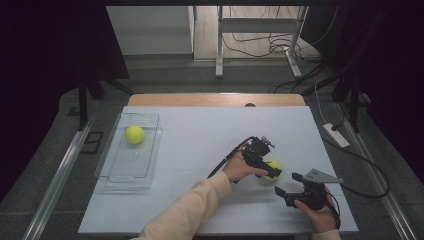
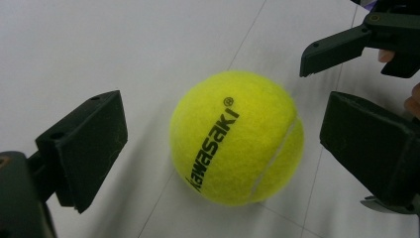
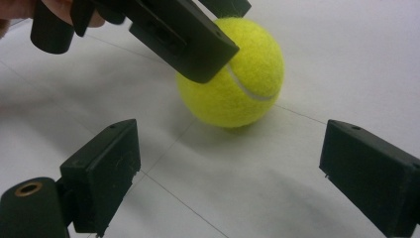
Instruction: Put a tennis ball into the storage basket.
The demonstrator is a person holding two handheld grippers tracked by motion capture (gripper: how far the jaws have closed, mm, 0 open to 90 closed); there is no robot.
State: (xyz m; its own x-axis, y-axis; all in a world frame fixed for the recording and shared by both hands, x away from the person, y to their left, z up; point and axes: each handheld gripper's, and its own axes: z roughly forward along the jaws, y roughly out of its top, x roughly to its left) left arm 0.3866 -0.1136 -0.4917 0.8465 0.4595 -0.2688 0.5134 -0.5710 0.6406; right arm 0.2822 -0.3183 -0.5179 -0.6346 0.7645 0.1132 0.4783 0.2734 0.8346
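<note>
The tennis ball (image 1: 272,169) lies on the white table (image 1: 210,145), right of centre toward the near edge. The left gripper (image 2: 223,141) straddles it with both jaws spread wide, neither pad touching the felt. The right gripper (image 1: 290,186) waits just right of and nearer than the ball, jaws also open, holding nothing. A second tennis ball (image 1: 134,134) sits in the clear tray (image 1: 116,176) at far left. The likely risk: one pad meets the ball first and nudges it, rolling it toward the right gripper or off the near edge.
</note>
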